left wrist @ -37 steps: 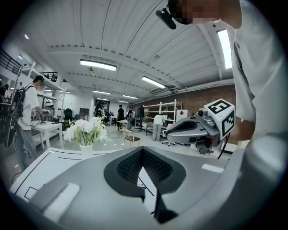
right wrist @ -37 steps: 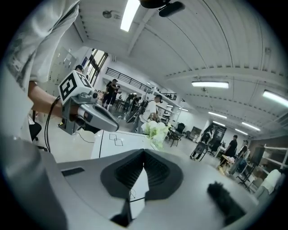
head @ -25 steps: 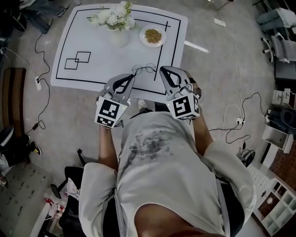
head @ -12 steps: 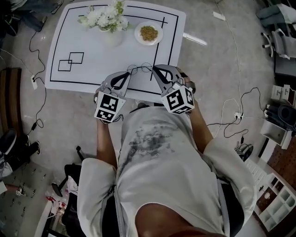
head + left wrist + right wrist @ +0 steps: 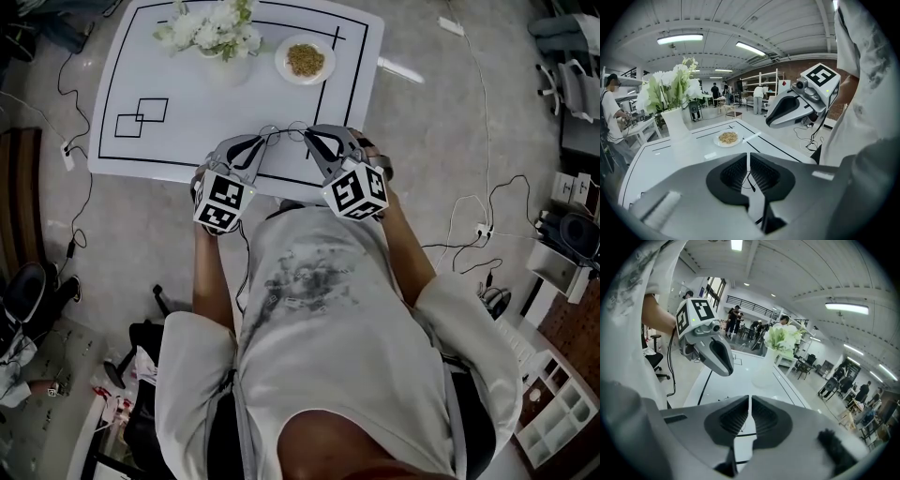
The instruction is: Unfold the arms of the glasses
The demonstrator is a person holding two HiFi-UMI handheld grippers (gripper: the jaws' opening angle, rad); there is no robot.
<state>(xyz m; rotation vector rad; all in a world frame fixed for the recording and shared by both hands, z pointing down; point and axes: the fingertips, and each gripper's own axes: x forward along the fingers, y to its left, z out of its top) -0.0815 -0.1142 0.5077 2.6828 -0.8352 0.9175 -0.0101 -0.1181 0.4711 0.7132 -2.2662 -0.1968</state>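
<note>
left gripper (image 5: 748, 157) is pinching the thin wire-rimmed glasses (image 5: 749, 181) at the white table's (image 5: 187, 84) near edge, right gripper (image 5: 750, 401) closed beside them; next, probably ease one arm outward.

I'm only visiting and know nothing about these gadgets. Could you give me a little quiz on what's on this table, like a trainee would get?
1. True or false: the plate on the white table is empty.
2. What stands in the vase? A) pencils B) white flowers C) spoons
3. Fill in: the left gripper and the right gripper, jaws closed to a slit, both have their tips at the wire-framed ______ near the table's front edge.
Key: 1 false, it holds brownish food; 2 B; 3 glasses.
</note>
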